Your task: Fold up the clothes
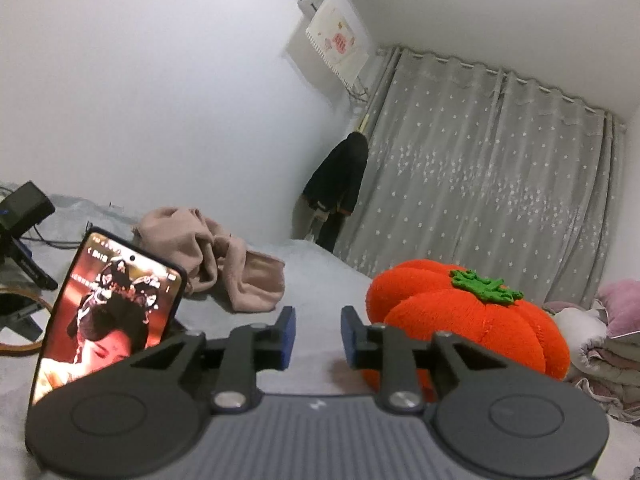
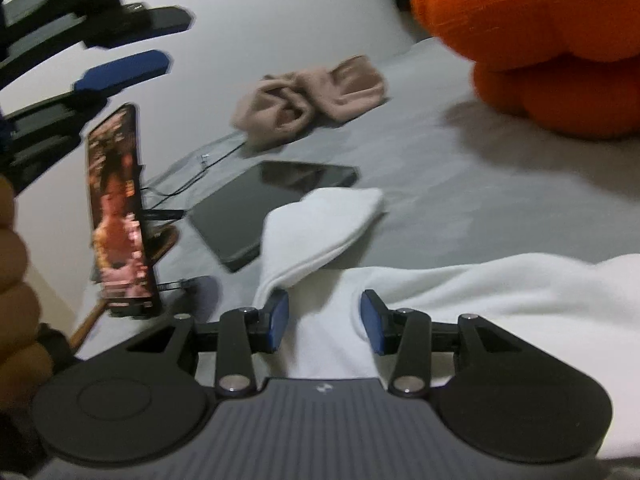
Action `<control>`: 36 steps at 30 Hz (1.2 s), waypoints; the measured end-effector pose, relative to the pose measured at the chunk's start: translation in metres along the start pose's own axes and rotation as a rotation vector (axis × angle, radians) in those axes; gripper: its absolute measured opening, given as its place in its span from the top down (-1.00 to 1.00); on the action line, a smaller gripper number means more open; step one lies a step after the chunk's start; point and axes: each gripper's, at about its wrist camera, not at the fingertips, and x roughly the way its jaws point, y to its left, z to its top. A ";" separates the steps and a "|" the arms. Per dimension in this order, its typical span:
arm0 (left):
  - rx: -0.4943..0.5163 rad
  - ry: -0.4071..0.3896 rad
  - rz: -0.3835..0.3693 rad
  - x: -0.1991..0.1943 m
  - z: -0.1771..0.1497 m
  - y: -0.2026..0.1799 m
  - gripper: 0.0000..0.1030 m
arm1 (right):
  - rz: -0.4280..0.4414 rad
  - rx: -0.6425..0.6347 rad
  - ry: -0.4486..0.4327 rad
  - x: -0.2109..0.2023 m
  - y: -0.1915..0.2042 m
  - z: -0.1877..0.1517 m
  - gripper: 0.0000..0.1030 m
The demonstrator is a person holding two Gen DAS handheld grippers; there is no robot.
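1. While the white garment (image 2: 460,300) lies spread on the grey bed (image 2: 420,184), the right gripper (image 2: 324,322) sits low over it, jaws partly open with a ridge of white cloth running up between them; the pads do not visibly press on it, so I judge it not gripped.
2. One white sleeve or corner reaches forward onto a dark tablet (image 2: 256,208).
3. Left gripper (image 1: 318,338): jaws a narrow gap apart, nothing between them, pointing across the bed toward the curtain.
4. A crumpled beige garment (image 1: 212,256) lies farther up the bed, unfolded, well apart from both grippers.
5. Risk: a propped phone (image 2: 118,212) stands just beside the white cloth; dragging the sleeve could tip it or snag its cable.
6. Risk: pulling the sleeve may slide the tablet along with it.
7. Risk: closing on a loose ridge may catch one layer only, giving a skewed fold.
8. Orange pumpkin plush (image 1: 468,320) crowds the space on the right.
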 end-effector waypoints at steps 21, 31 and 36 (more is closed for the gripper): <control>-0.185 -0.003 0.012 -0.009 0.025 0.037 0.33 | 0.372 0.277 0.167 0.031 0.014 0.007 0.14; -0.074 0.255 -0.076 0.013 0.000 0.010 0.07 | 0.148 0.267 0.076 -0.037 -0.026 0.020 0.00; 0.051 0.424 -0.119 0.028 -0.030 -0.018 0.07 | -0.041 0.206 0.038 -0.079 -0.060 0.028 -0.11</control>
